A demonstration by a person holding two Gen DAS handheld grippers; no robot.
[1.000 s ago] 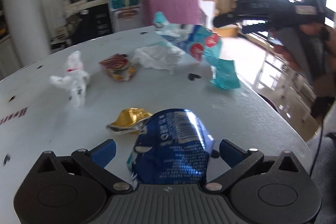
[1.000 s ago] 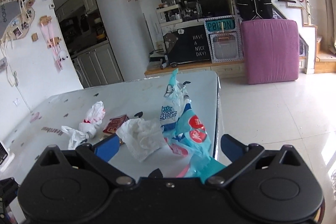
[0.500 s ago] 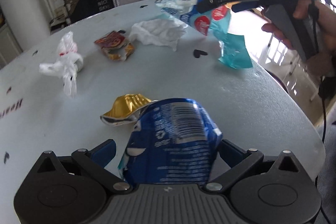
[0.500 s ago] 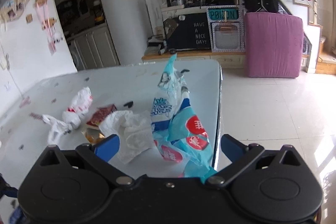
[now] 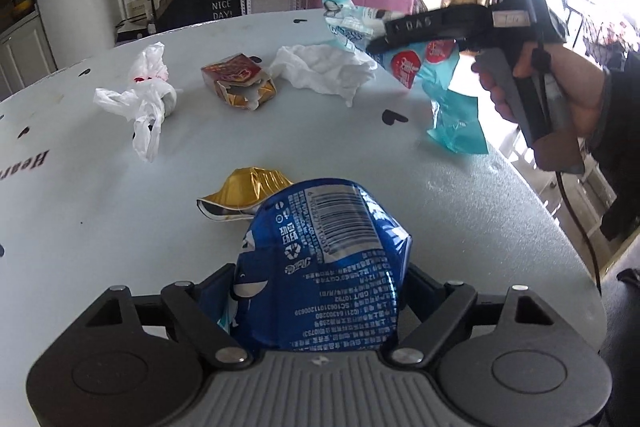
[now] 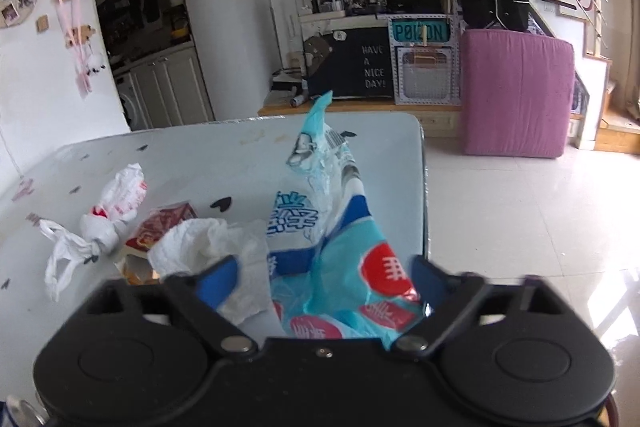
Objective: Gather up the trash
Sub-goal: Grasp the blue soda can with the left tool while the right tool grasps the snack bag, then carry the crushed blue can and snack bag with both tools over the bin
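A crumpled blue snack bag (image 5: 328,267) lies on the white table (image 5: 480,219) between the fingers of my left gripper (image 5: 320,283). Its jaws are closing, and the blue pads stand right at the bag's sides. A gold foil wrapper (image 5: 248,191) lies just beyond the bag. My right gripper (image 6: 320,275) is over a teal and white wrapper (image 6: 344,247) near the table's right edge. Its jaws are closing with the wrapper between them, and the left finger overlaps a white tissue (image 6: 200,243). In the left wrist view a hand holds that gripper over the wrapper (image 5: 424,63).
A torn red and gold box (image 5: 236,79) and a knotted white plastic bag (image 5: 140,95) lie farther back on the table. The table's edge runs close on the right, with tiled floor beyond it. A pink mattress (image 6: 516,91) stands against the far wall.
Both pairs of jaws have narrowed around their trash. The right gripper has come forward and down over the teal wrapper. The left gripper has stayed at the blue bag.
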